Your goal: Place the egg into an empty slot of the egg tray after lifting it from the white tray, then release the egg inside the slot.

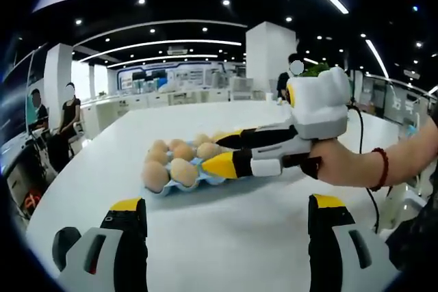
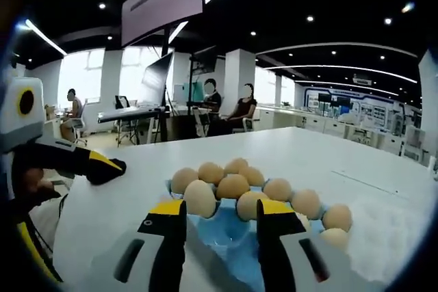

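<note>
Right hand-held gripper (image 1: 217, 152), jaws parted, over blue egg tray (image 1: 179, 186) on white table (image 1: 226, 237).

The right gripper (image 1: 219, 152) covered the far-right part of the egg tray (image 1: 179, 184). In the right gripper view, that tray's (image 2: 226, 234) near edge lay hidden behind the jaws.
</note>
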A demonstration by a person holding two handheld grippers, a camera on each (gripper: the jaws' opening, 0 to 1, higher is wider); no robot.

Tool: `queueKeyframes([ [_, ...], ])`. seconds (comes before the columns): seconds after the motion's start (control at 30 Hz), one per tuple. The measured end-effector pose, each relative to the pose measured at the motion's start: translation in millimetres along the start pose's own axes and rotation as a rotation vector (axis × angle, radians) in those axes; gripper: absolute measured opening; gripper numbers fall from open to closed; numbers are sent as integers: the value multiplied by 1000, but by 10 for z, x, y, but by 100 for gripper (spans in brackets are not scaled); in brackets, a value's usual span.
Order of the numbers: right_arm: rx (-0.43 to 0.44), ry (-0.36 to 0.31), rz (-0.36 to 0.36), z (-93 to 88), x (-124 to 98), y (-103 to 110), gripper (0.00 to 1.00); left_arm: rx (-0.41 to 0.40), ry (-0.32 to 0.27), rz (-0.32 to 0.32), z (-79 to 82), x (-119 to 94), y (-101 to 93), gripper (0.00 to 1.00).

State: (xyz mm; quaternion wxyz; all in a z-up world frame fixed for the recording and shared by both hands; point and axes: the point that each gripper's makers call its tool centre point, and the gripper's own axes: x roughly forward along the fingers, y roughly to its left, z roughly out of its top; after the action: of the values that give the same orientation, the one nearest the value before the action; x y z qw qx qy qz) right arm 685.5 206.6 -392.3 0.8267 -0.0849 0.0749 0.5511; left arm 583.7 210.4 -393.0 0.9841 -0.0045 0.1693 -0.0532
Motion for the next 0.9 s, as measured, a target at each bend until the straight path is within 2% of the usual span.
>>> queueKeyframes([
  [0.2,14,-9,-39,6,-214,-82,43,15,21,1,-33,30,-59,100],
  [0.37,-24,-16,-53,17,-338,-99,43,9,14,-8,-29,52,-101,100],
  [0.53,-25,-10,-64,6,-464,-132,43,16,12,-12,-20,54,-133,100],
  [0.77,-16,-10,-122,-85,-781,-364,43,19,1,-20,18,24,-145,100],
  [0.9,-22,1,-153,-146,-863,-497,43,15,-5,-20,34,35,-168,100],
])
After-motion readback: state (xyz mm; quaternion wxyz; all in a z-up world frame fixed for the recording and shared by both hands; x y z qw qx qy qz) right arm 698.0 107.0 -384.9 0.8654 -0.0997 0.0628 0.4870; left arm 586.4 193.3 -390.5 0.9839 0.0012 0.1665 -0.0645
